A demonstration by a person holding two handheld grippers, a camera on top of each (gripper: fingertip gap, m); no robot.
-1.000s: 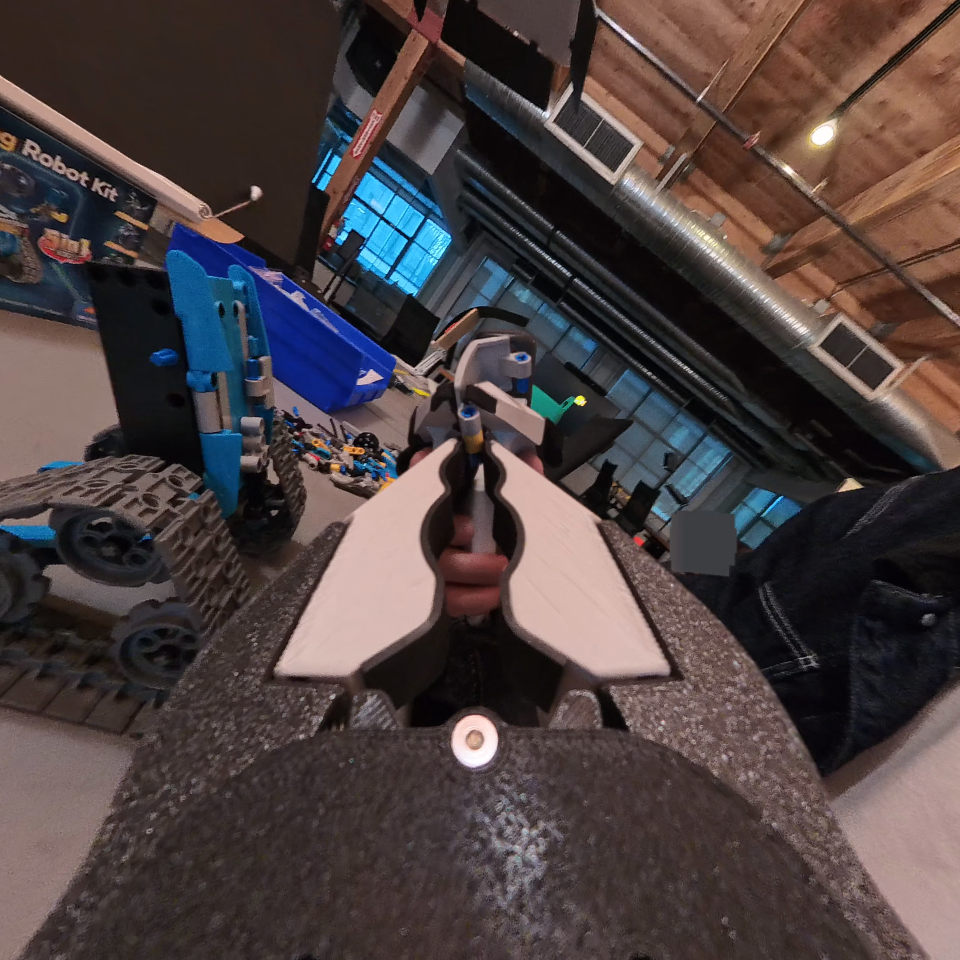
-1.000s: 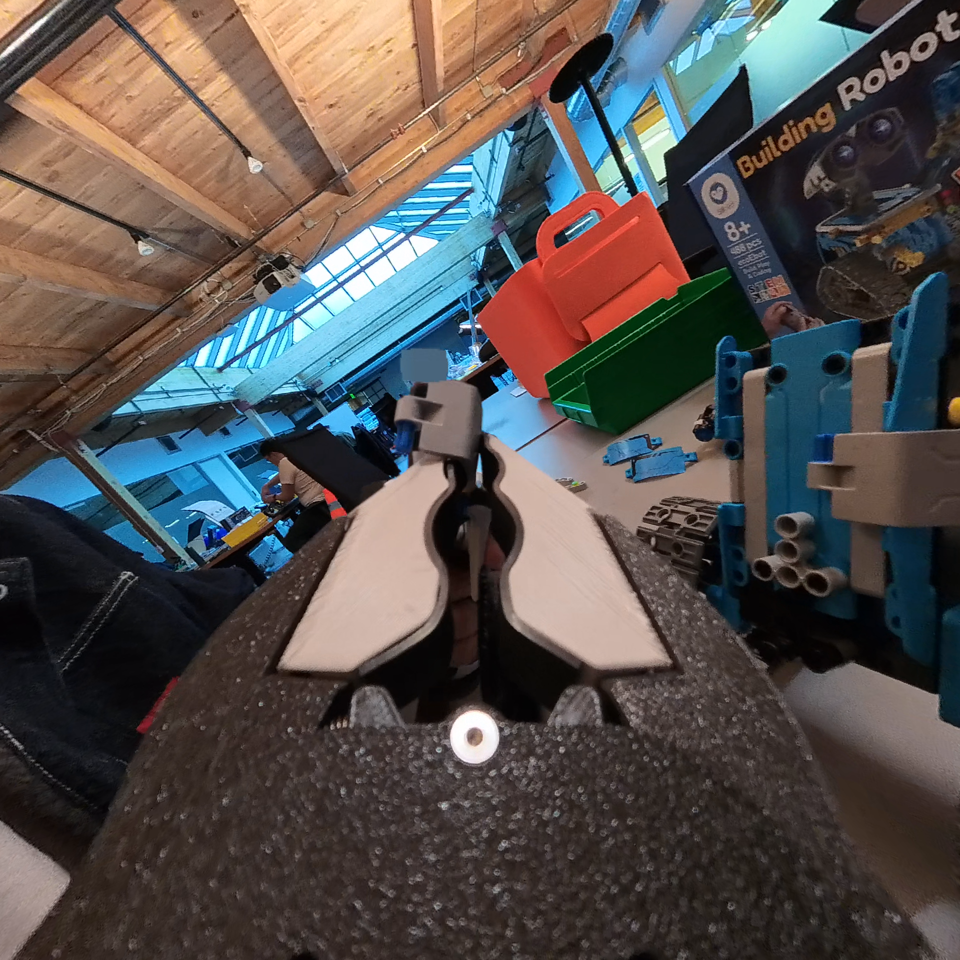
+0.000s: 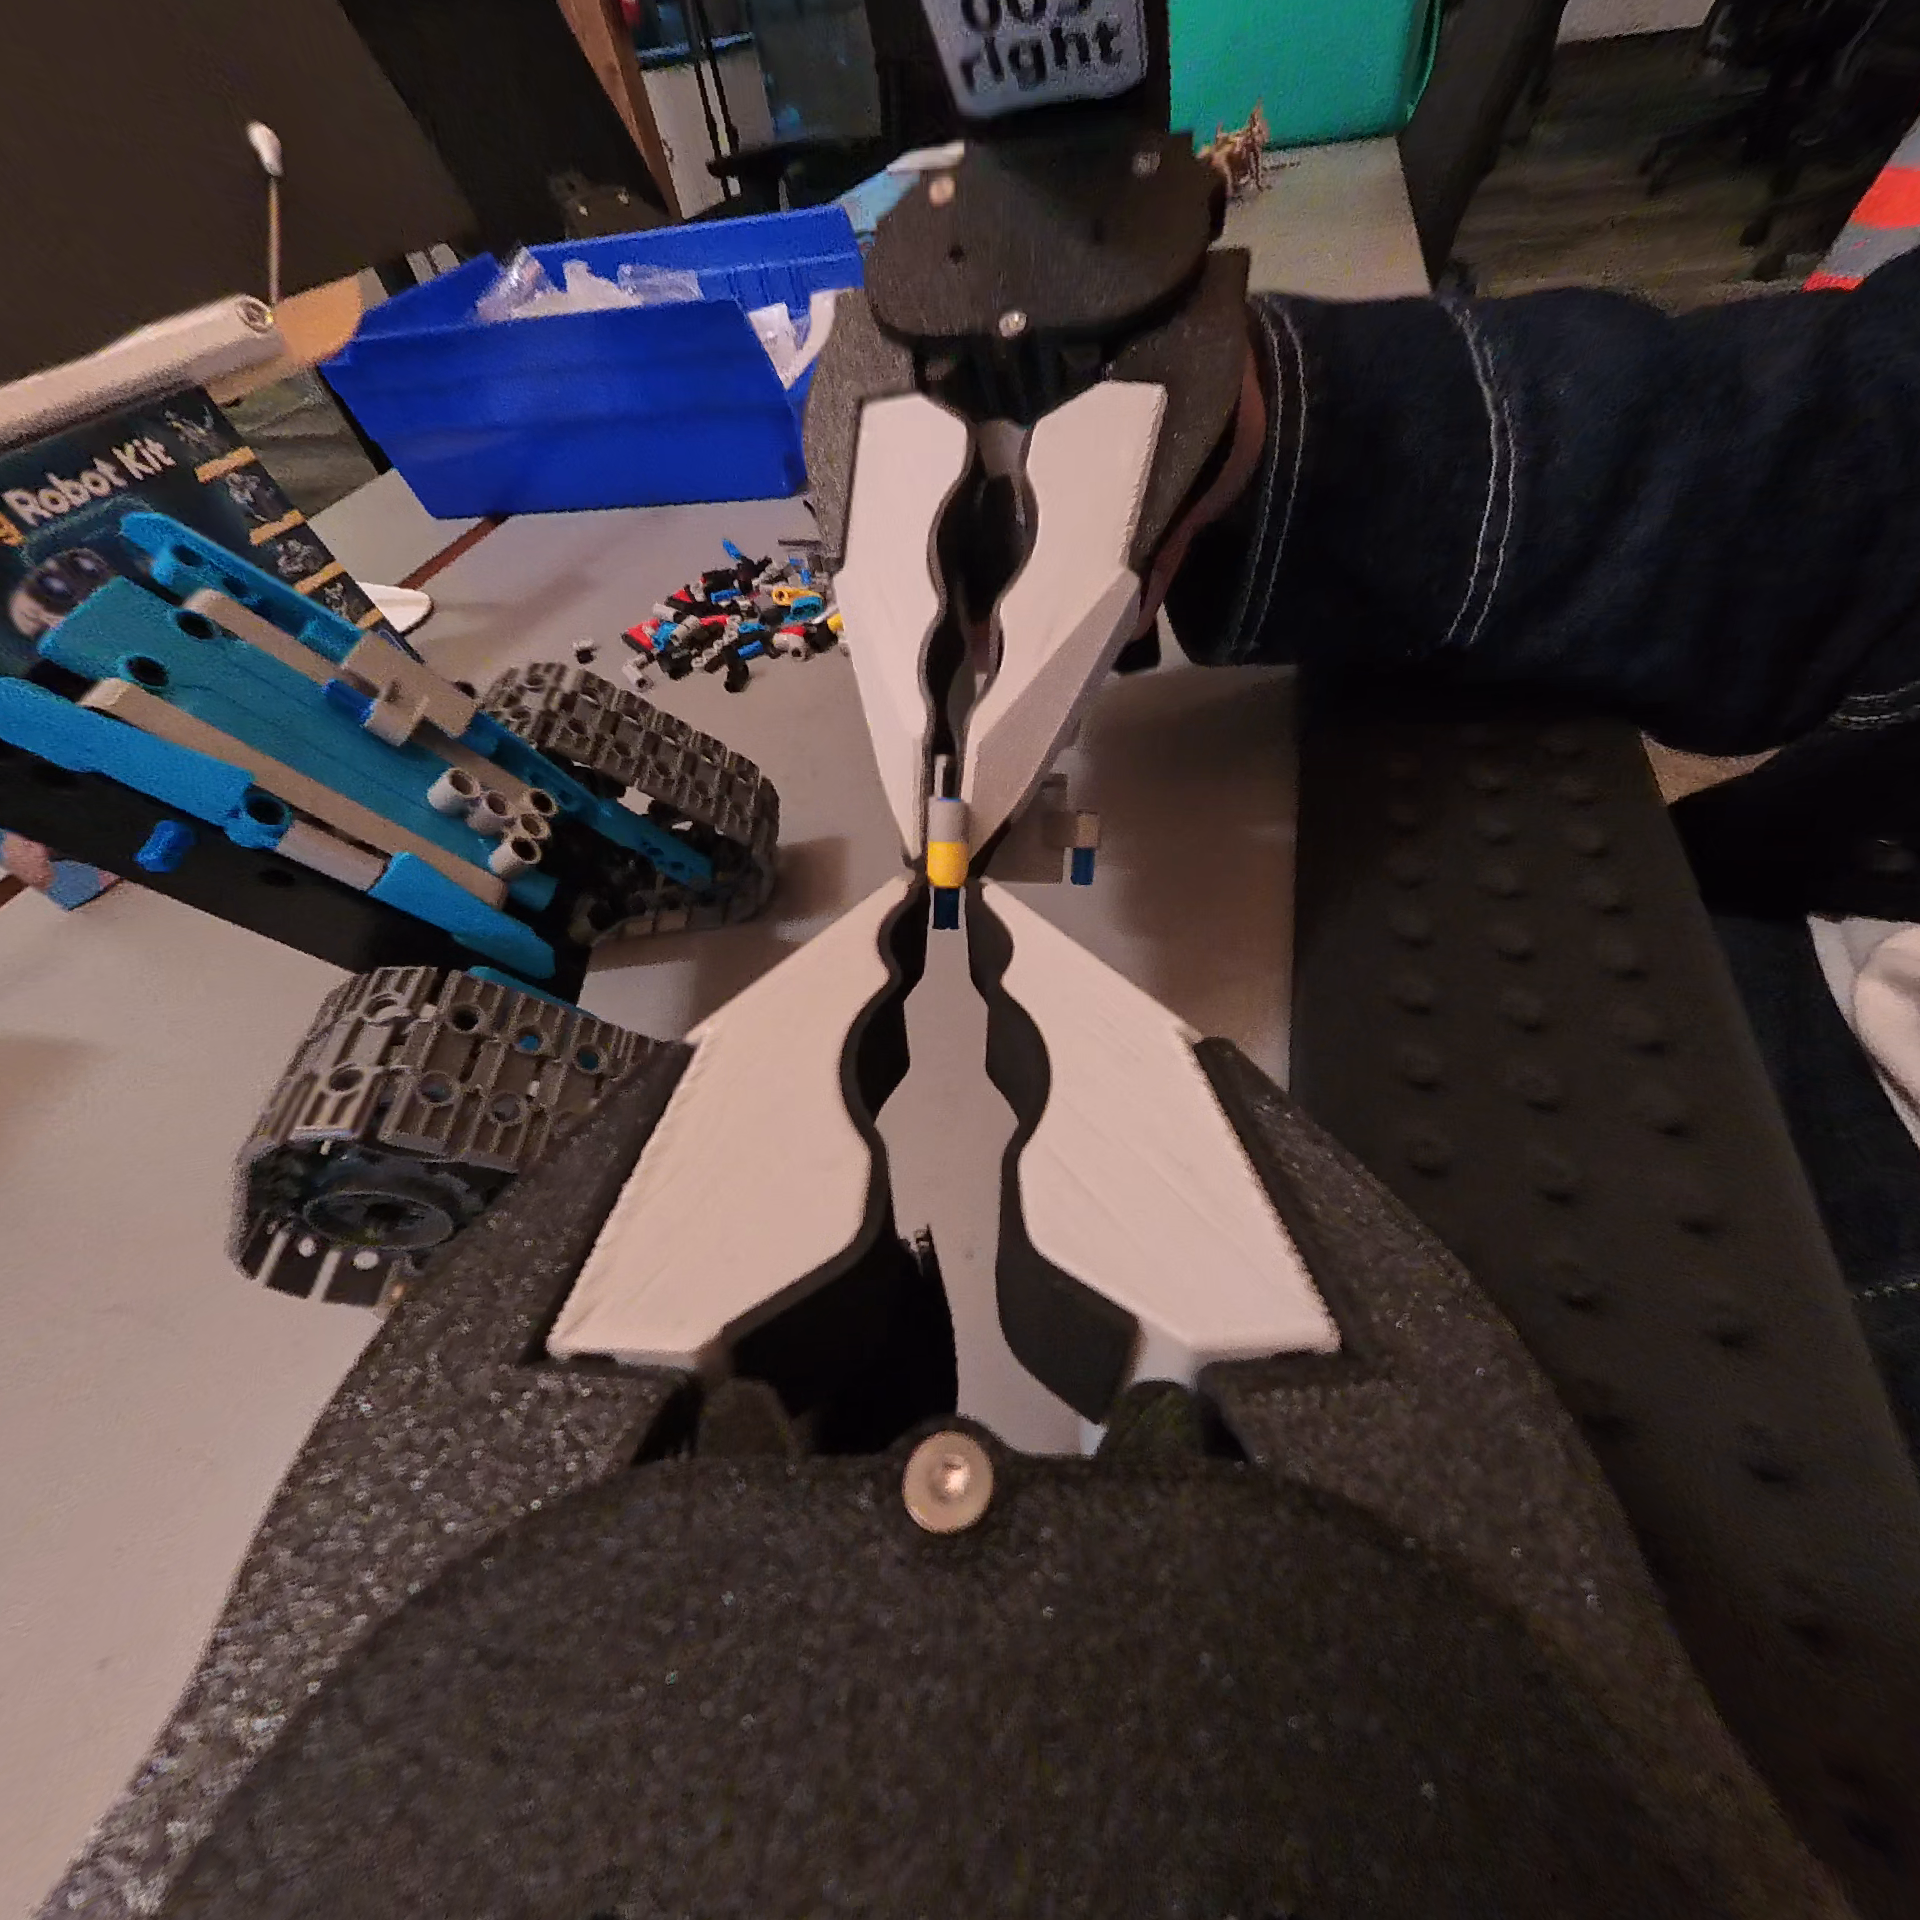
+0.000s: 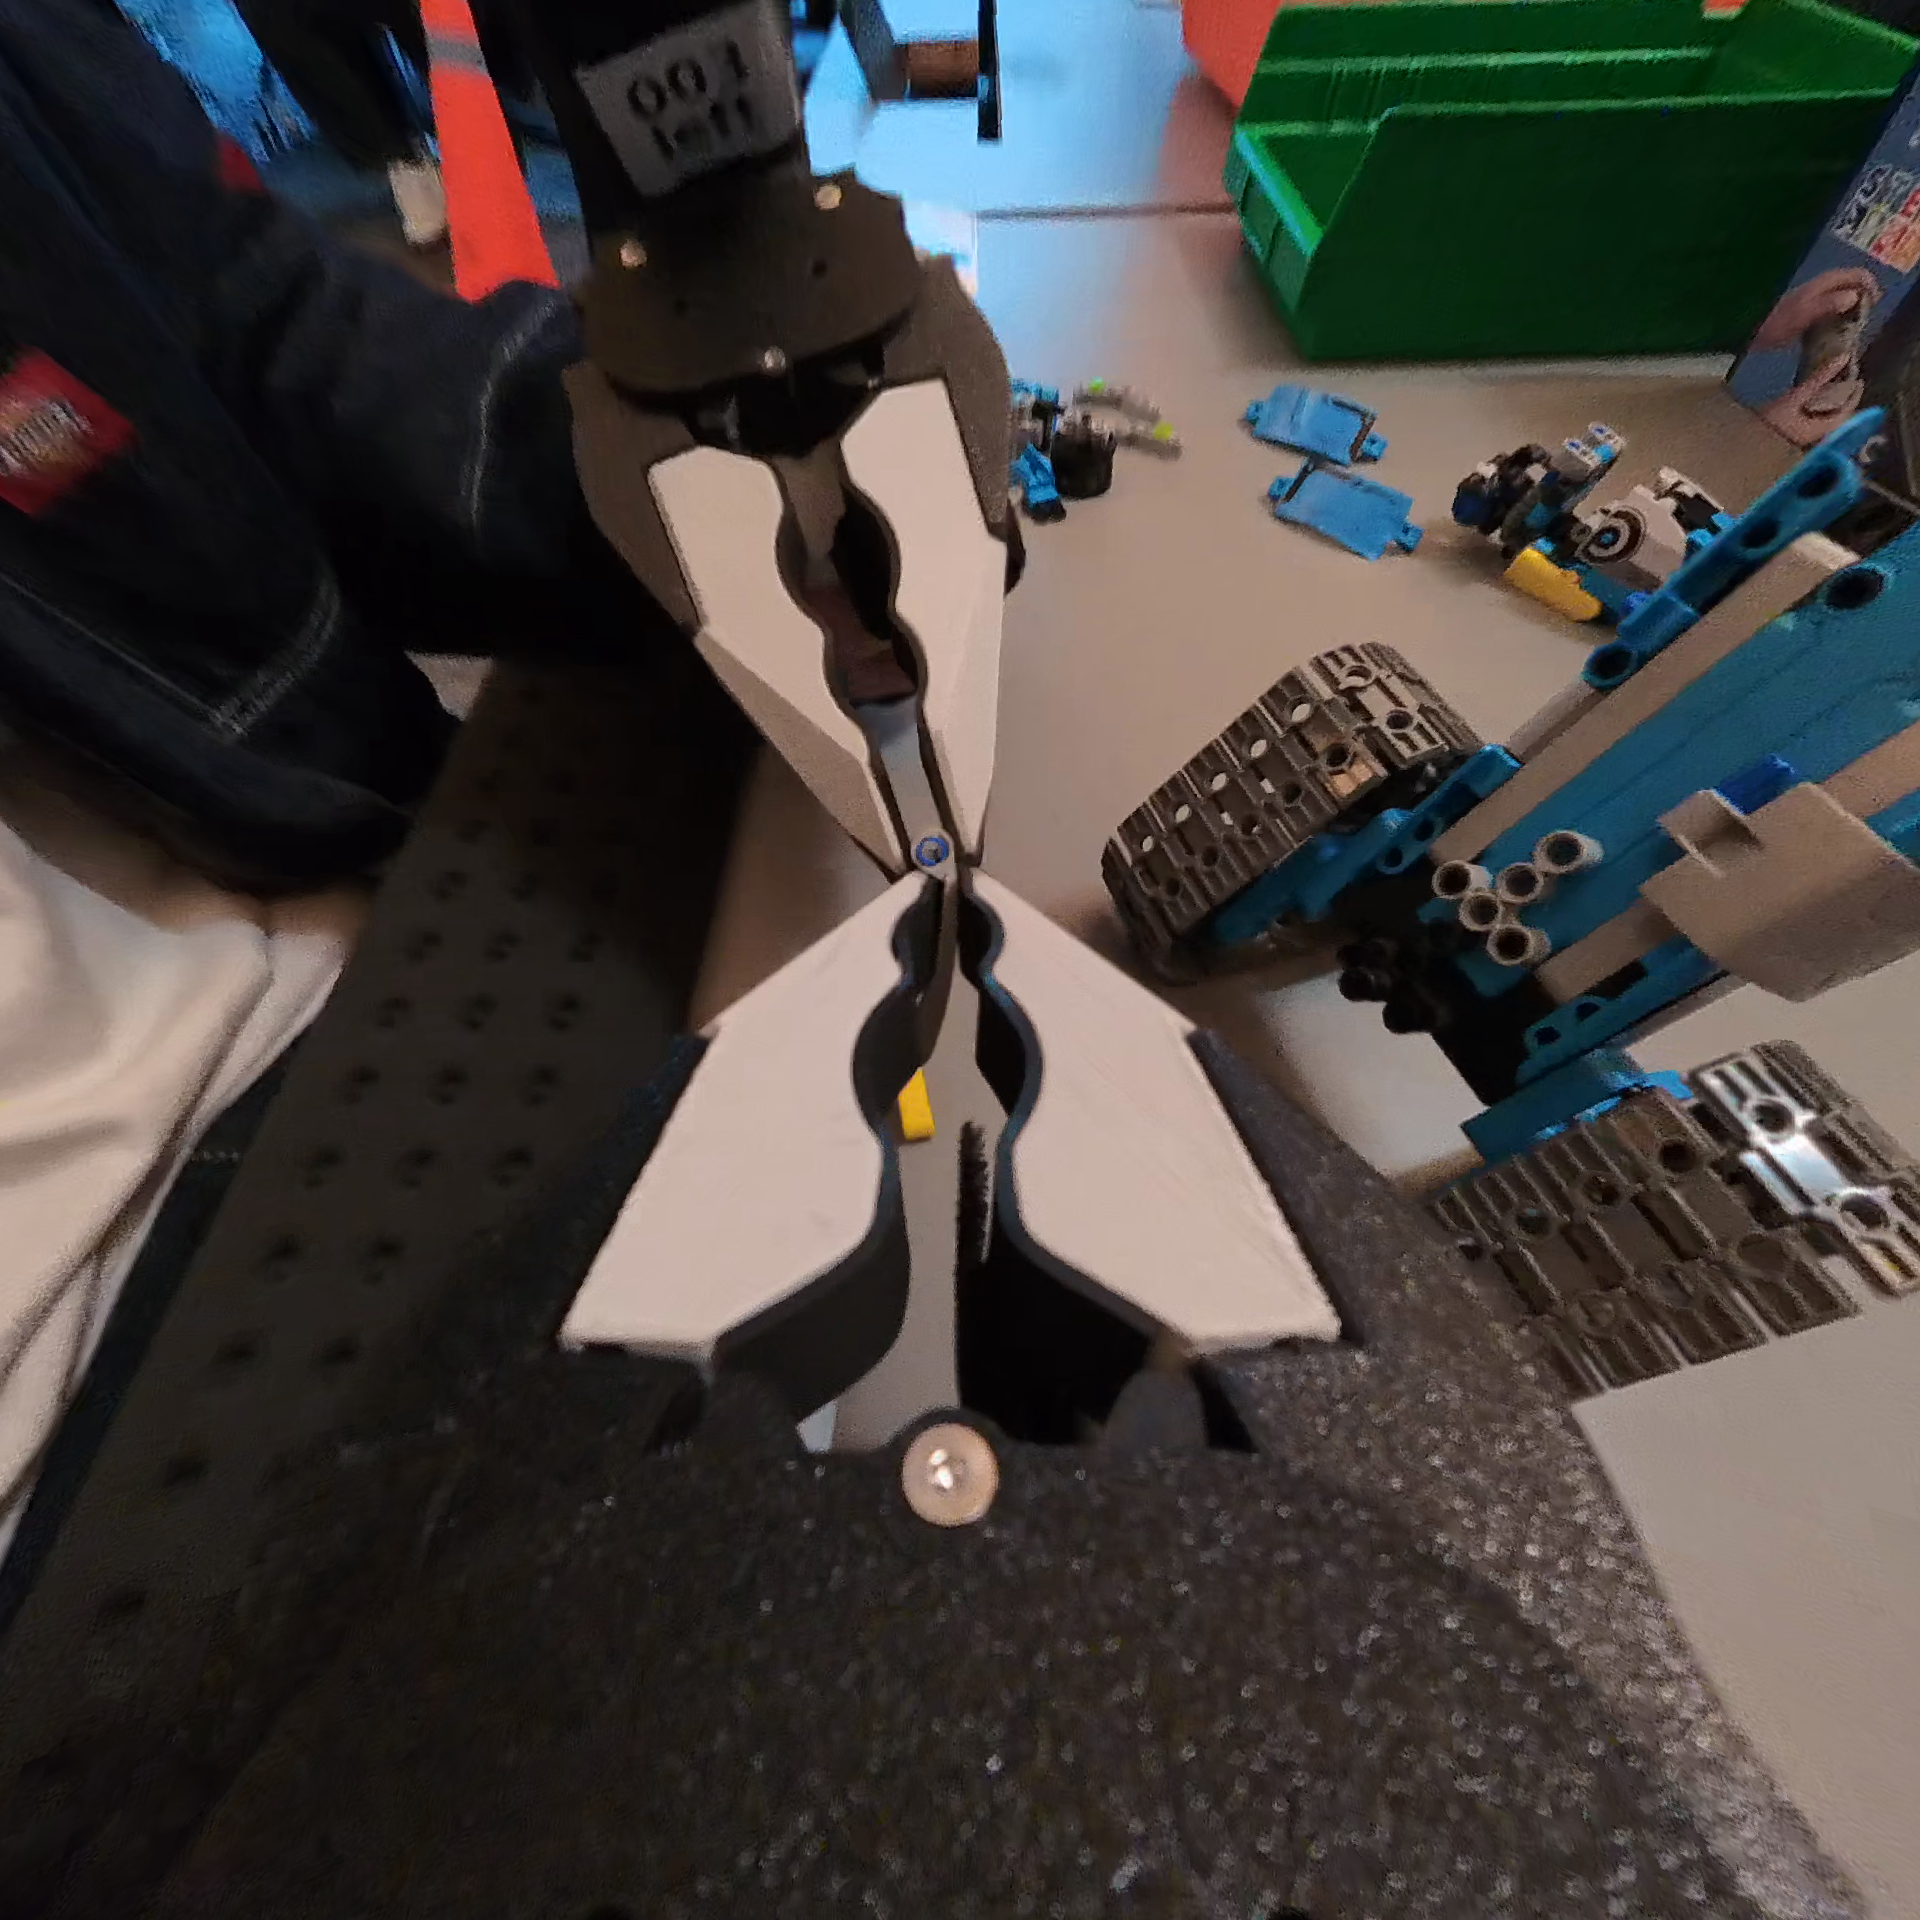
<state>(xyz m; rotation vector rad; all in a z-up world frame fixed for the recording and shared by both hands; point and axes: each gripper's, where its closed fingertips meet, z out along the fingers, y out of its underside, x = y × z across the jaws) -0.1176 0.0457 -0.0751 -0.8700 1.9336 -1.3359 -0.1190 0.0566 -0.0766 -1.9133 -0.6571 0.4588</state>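
The two grippers are held tip to tip above the grey table (image 3: 156,1195), just beside the tracked blue robot model (image 3: 343,831). The left gripper (image 3: 943,902) is clenched on a small pin (image 3: 947,844) with grey, yellow and blue sections, which stands out past its fingertips. The right gripper (image 4: 940,883) is likewise closed, and a grey bracket piece (image 3: 1055,826) with a blue peg is gripped at its tips, partly hidden behind the fingers. In the right wrist view, only the blue round end of the pin (image 4: 931,851) is seen where the tips meet. Whether pin and bracket are touching cannot be told.

Beyond the model, a blue bin (image 3: 582,395) and a heap of small loose parts (image 3: 732,623) are seen. On the model's far side, a green bin (image 4: 1558,208) and blue flat pieces (image 4: 1340,468) are found. A black perforated board (image 3: 1538,1143) lies at the table edge nearest the grippers, crossed by a dark denim sleeve (image 3: 1558,478).
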